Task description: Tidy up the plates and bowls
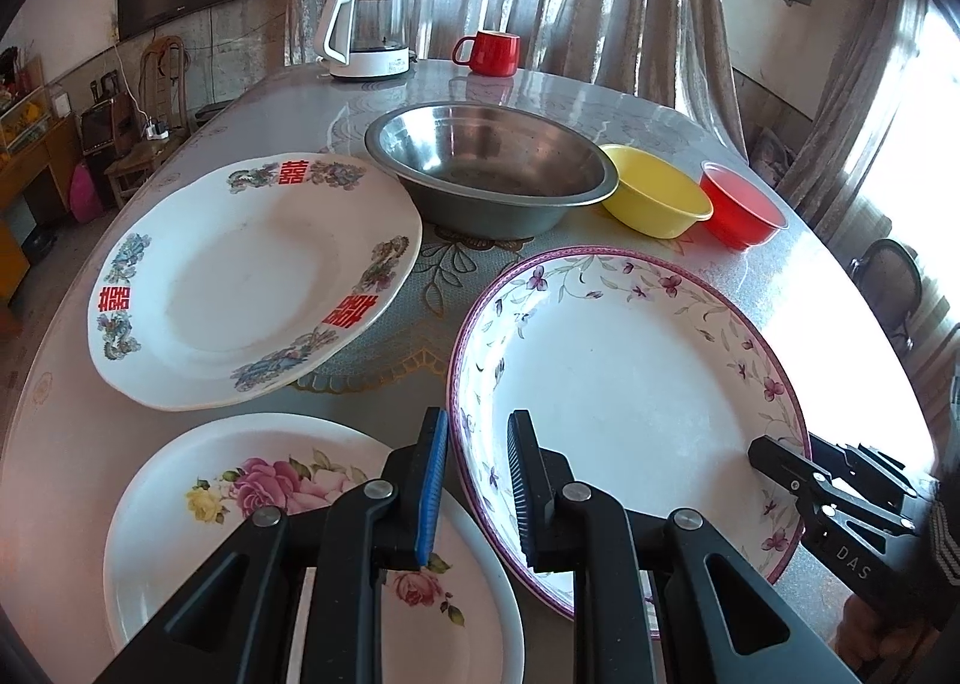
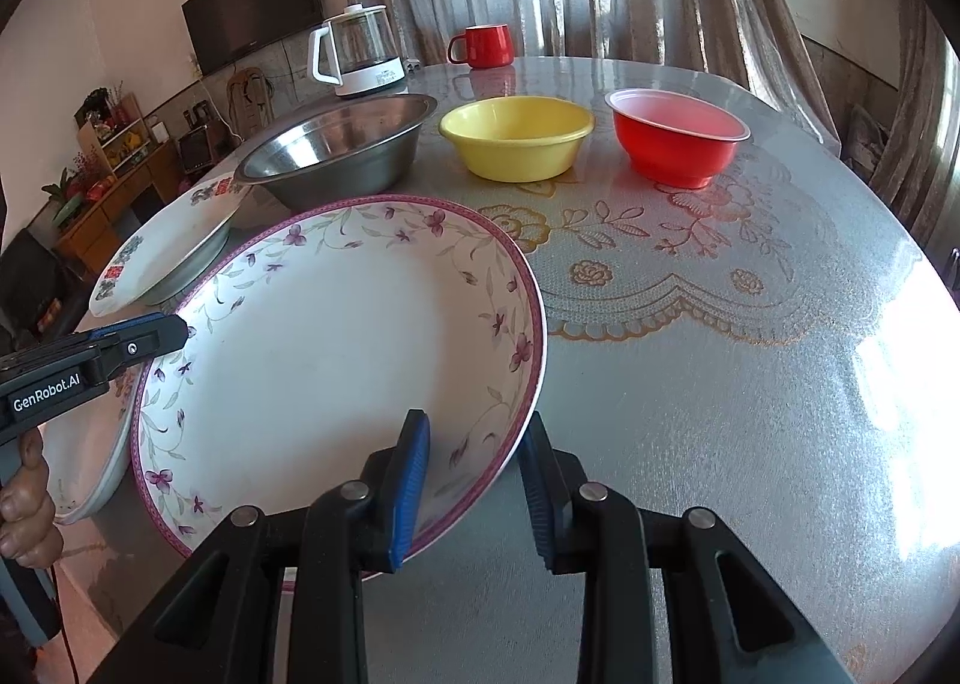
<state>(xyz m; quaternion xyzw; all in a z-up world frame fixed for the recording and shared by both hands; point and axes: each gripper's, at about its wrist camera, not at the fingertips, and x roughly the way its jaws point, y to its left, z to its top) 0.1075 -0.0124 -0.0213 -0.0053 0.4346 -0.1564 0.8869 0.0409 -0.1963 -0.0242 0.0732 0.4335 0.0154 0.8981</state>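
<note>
Together both grippers clamp the purple-rimmed floral ceramic plate point(image 2: 336, 360); left gripper point(image 1: 477, 480) pinches its left rim, right gripper point(image 2: 474, 483) its right rim; it tilts above the lace-patterned table point(image 2: 720, 384).

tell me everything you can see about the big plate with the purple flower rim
The purple-rimmed plate is a wide, deep, glossy ceramic-looking dish: white and empty, with purple flowers and grey vines. Both grippers clamp its rim, the left gripper and the right gripper on opposite edges. It is tilted, partly overlapping the rose plate.
</note>
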